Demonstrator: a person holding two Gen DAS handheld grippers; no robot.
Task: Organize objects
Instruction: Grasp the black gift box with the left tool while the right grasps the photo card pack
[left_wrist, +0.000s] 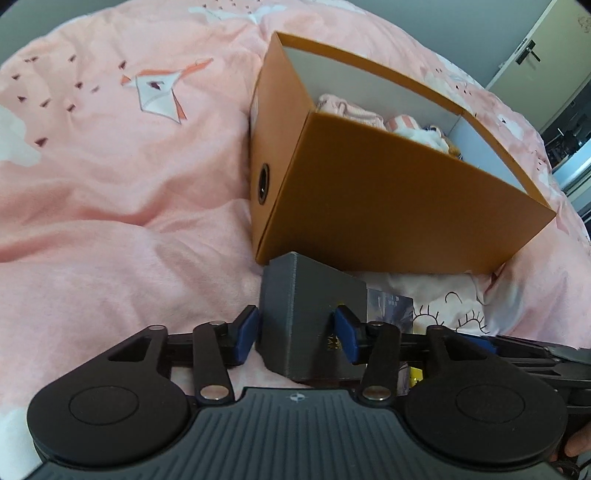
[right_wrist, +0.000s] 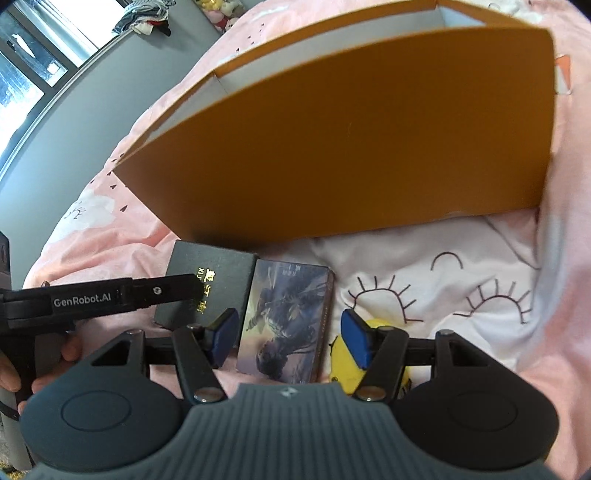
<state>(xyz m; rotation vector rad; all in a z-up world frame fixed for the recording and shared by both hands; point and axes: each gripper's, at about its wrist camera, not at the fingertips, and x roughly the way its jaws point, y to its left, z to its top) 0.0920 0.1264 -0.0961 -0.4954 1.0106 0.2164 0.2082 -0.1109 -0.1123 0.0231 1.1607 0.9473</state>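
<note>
Orange cardboard box (left_wrist: 388, 192) sits open on the pink bed quilt (left_wrist: 110, 184), soft clothes (left_wrist: 347, 110) bundled inside. Just in front of it lie 2 small boxes side by side: a dark grey box (left_wrist: 303, 314) and a picture-printed box (right_wrist: 288, 321). Left gripper (left_wrist: 295, 332) straddles the grey one, pads apart. Right gripper (right_wrist: 288, 339) straddles the printed one, also apart. A yellow toy (right_wrist: 351, 365) lies beside it.

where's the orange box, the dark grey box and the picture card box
orange box (left_wrist: 388, 192): left wrist view, on its near outer wall
dark grey box (left_wrist: 295, 306): left wrist view, on its side face
picture card box (right_wrist: 284, 317): right wrist view, on its printed top
</note>
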